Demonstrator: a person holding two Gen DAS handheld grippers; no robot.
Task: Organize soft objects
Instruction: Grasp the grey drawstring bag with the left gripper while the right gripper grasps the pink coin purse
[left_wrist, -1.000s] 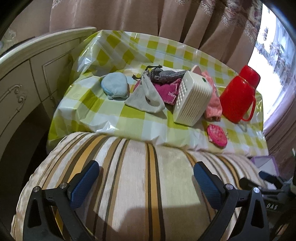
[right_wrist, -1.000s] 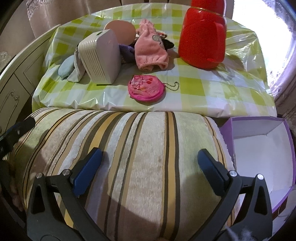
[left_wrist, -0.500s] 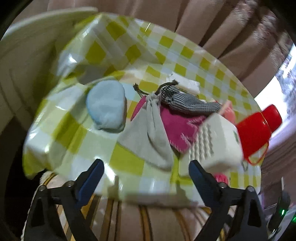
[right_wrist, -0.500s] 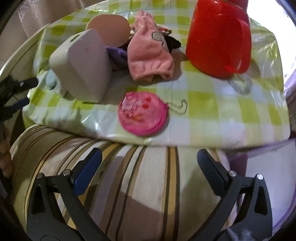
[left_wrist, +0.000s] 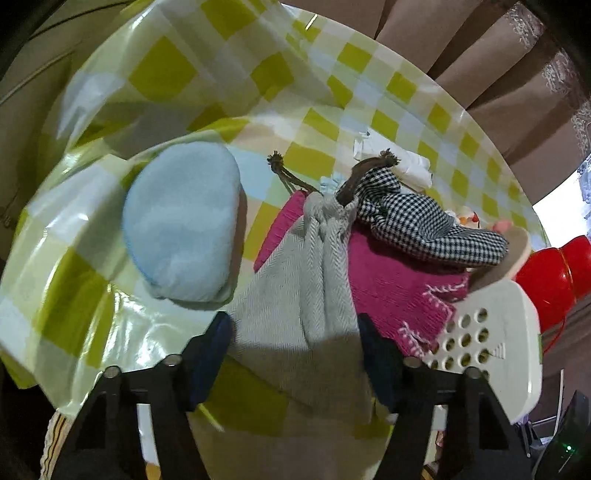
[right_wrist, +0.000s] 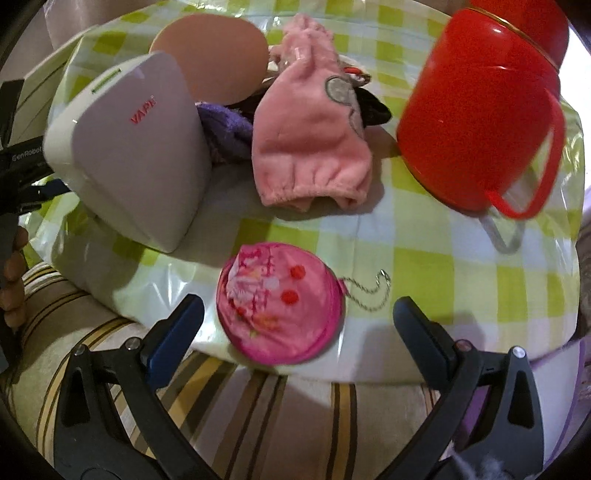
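The left claw (left_wrist: 295, 332) is seen with its jaws part-way apart and has just been closing; the lower body of the grey drawstring pouch (left_wrist: 306, 295) lies between the pads, but contact with the cloth cannot be confirmed, so no grip is judged to be made yet. The pouch rests on the checked surface (left_wrist: 166, 70), with its gathered neck overlapping the magenta knit cloth (left_wrist: 395, 280) and touching the houndstooth pouch (left_wrist: 417, 225); the pale blue pad (left_wrist: 181, 225) lies just beside it. The pouch is judged to be light, limp and easily bunched, so it should be taken at the thick gathered neck or across a fold of its body, not at a single flat layer, which may slip out. The cord may snag the neighbouring cloths when lifted. The right claw (right_wrist: 295, 325) is held open and empty, with the round pink coin purse (right_wrist: 280, 302) between the pads near the front edge of the surface. The purse is judged soft but thin; its rim is the better hold, and its chain (right_wrist: 369, 288) will trail. The white plastic appliance (right_wrist: 133, 147) and red jug (right_wrist: 476, 110) are rigid and are left alone.
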